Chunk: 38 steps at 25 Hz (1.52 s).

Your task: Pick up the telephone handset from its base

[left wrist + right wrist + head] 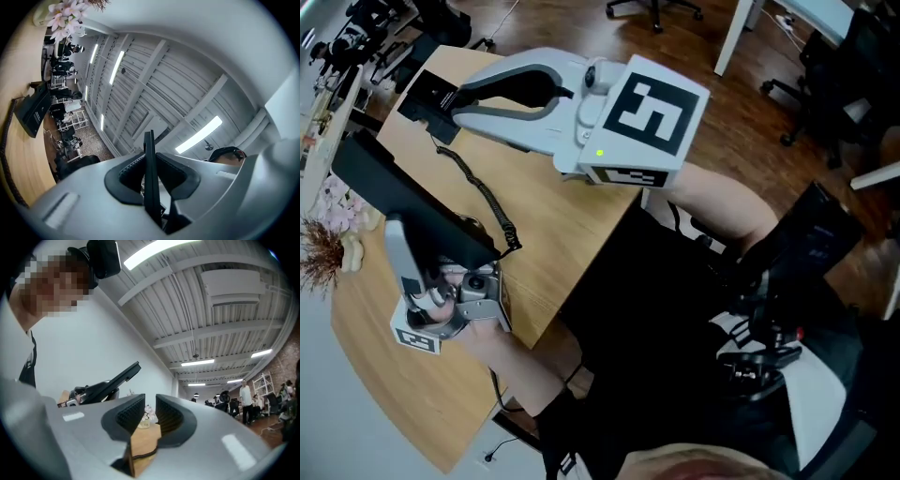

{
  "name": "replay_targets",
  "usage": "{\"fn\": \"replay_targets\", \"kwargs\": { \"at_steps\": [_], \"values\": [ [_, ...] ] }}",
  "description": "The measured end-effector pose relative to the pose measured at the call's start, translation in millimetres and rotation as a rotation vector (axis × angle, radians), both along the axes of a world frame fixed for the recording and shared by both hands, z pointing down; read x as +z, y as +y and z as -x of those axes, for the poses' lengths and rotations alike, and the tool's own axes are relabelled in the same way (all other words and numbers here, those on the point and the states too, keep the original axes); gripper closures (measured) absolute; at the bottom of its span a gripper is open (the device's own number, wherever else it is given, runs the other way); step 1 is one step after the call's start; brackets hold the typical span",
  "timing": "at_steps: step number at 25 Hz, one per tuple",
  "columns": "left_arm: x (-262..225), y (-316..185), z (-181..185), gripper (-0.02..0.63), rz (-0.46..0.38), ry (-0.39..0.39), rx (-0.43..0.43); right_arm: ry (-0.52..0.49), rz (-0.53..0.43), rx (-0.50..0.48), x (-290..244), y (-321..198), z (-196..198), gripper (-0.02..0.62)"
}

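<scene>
Wooden worktop (572,225) is carrying the black phone base (431,94), which is lying just ahead of the right claw (461,103). That claw is hovering with its pads apart, gripping nothing. Left claw (150,164) is clamping the black telephone handset (394,192) edge-on between its pads, clear of the base and angling upward. Coiled cord (487,202) is running from beside the left claw toward the base.

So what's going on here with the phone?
A person has the handset clamped in the left hand-held gripper, lifted off its base on the wooden table, with the coiled cord joining them. The right hand-held gripper is open and empty, held out toward the base.
</scene>
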<state>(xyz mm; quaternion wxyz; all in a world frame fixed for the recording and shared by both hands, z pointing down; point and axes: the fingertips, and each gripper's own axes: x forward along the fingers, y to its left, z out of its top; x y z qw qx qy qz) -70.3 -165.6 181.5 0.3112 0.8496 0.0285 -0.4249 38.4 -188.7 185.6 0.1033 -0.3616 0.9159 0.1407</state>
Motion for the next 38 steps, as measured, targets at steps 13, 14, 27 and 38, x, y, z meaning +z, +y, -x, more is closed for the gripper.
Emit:
{"fn": "replay_targets", "kwargs": {
  "at_steps": [13,14,27,38],
  "values": [
    [9,-7,4,0.528,0.030,-0.011,-0.021,0.011,-0.043,0.009,-6,9,0,0.575],
    [9,-8,4,0.528,0.032,-0.014,-0.017,0.012,-0.046,0.011,-6,10,0,0.589],
    [14,-15,3,0.528,0.093,-0.051,-0.080,0.037,-0.029,0.031,-4,13,-14,0.592],
    [21,-30,0,0.528,0.137,-0.078,-0.107,0.028,0.003,0.027,8,-4,-20,0.592]
  ]
}}
